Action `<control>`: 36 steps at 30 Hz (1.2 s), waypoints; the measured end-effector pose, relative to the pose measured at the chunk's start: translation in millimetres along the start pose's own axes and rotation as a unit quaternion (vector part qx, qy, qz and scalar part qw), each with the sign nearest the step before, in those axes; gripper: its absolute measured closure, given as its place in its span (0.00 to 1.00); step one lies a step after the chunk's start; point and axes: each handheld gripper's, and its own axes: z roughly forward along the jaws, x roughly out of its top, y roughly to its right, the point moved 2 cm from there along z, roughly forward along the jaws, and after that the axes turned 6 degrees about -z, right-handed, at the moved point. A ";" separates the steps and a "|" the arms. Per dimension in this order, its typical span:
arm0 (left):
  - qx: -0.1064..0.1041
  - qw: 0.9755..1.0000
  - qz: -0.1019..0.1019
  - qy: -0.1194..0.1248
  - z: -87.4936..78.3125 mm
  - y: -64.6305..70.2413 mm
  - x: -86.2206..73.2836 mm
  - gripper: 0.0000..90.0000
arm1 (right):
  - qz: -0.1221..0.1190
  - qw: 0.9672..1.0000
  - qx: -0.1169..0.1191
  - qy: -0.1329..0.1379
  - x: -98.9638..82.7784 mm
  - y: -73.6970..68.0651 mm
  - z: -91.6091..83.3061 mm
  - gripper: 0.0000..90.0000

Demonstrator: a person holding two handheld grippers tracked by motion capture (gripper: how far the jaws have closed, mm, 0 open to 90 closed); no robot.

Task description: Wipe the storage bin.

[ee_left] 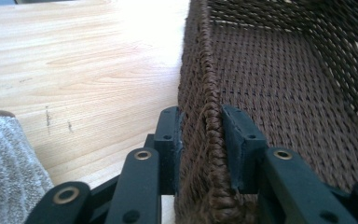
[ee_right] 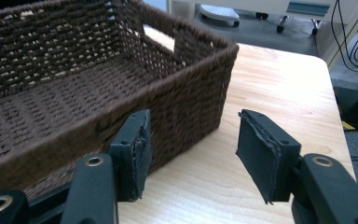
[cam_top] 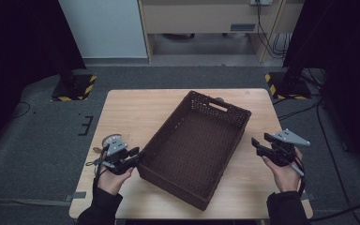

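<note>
A dark brown woven basket (cam_top: pixel 166 125) with a cut-out handle in its far end wall lies at an angle on the wooden table (cam_top: pixel 136 108), and nothing is inside it. My left gripper (cam_top: pixel 140 155) is at the basket's near left corner. In the left gripper view its jaws straddle the basket (ee_left: pixel 279 93) wall, one pad outside and one inside, and the left gripper (ee_left: pixel 200 135) is shut on the braided rim. My right gripper (cam_top: pixel 255 143) hovers just off the basket's right wall. In the right gripper view the right gripper (ee_right: pixel 193 149) is open beside the basket (ee_right: pixel 51 84), gripping nothing.
A round grey object (cam_top: pixel 112 139) lies on the table just behind my left hand, and its grey edge (ee_left: pixel 4 158) appears at lower left in the left gripper view. Two stands with yellow-black striped bases (cam_top: pixel 75 89) flank the table's far side.
</note>
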 end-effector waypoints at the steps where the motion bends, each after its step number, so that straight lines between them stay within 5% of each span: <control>1: 0.000 1.000 -0.001 0.000 1.3 -3.5 1.7 0.77 | 0.001 1.000 -0.001 0.001 1.0 1.1 1.0 0.50; 18: 0.022 1.000 0.009 0.015 20.0 -20.3 17.7 0.80 | 0.004 1.000 -0.011 0.005 7.4 6.1 21.1 0.50; 26: 0.044 0.998 0.030 0.035 0.7 -17.2 15.0 0.67 | 0.008 1.000 -0.010 0.010 11.6 8.1 32.2 0.49; 29: 0.061 0.997 0.034 0.026 -1.0 -19.6 11.4 0.70 | 0.013 1.000 -0.012 0.012 11.9 9.3 36.5 0.49; 31: 0.050 0.998 0.021 0.024 1.5 -21.8 11.2 0.72 | 0.013 1.000 -0.011 0.012 11.5 8.7 39.2 0.48; 36: 0.055 0.998 0.034 0.016 7.0 -19.8 14.4 0.79 | 0.008 1.000 -0.013 0.015 12.1 8.5 41.9 0.48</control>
